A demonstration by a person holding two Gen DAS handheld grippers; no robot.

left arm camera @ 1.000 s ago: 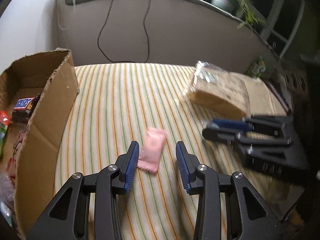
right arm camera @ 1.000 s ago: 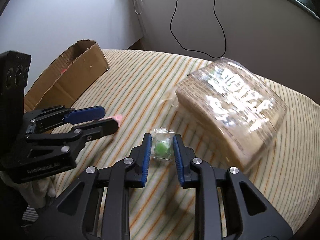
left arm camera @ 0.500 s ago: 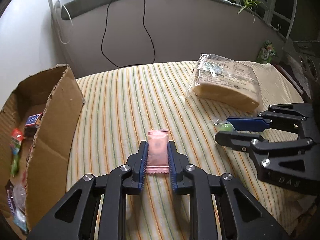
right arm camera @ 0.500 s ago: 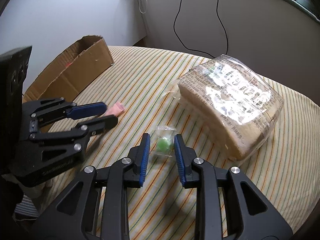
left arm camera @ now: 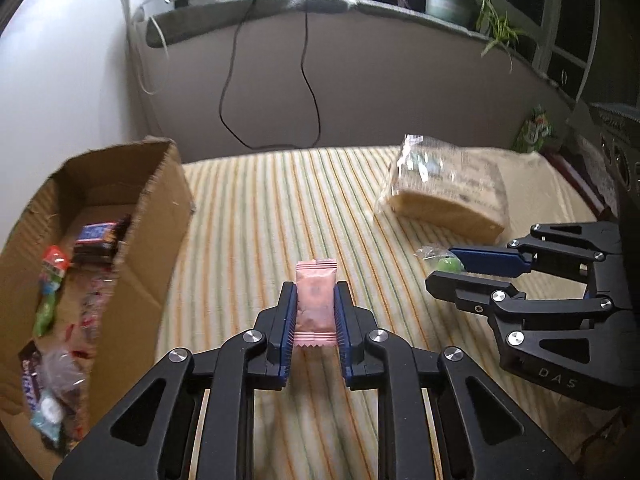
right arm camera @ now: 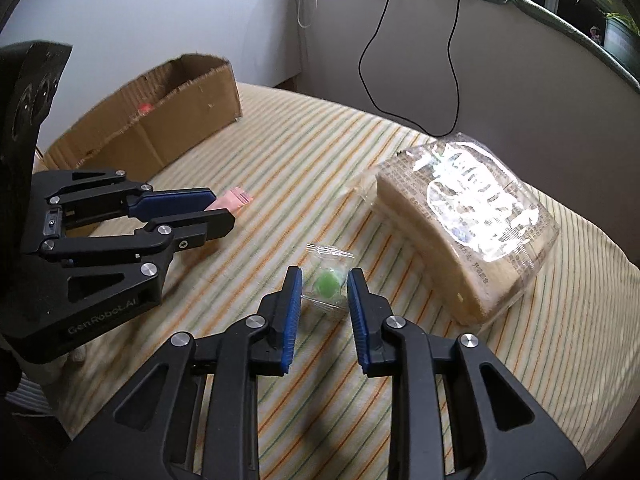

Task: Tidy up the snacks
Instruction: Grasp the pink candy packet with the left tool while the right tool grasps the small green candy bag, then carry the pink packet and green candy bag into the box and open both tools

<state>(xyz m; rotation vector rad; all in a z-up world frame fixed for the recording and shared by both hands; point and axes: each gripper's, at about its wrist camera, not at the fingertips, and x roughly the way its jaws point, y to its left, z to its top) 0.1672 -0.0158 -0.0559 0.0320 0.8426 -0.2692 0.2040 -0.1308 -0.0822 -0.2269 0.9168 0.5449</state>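
- The cardboard box [left arm camera: 160, 216], far left on the striped cloth [left arm camera: 280, 200], already holds several wrapped snacks, too jumbled to count.
- The left gripper [left arm camera: 316, 312] is clamped on the one pink sachet [left arm camera: 316, 300], which I judge is bound for the box.
- The right gripper [right arm camera: 324, 292] pinches the one green candy [right arm camera: 329, 283] by its clear wrapper.
- One bagged bread loaf [right arm camera: 468, 224] lies rightmost, untouched.
- Three loose items remain outside the box.

Both the left gripper [left arm camera: 316, 312] and right gripper [right arm camera: 325, 294] are matte black linkages with silver screws and ribbed blue pads [right arm camera: 291, 312]; white lettering marks their sides.
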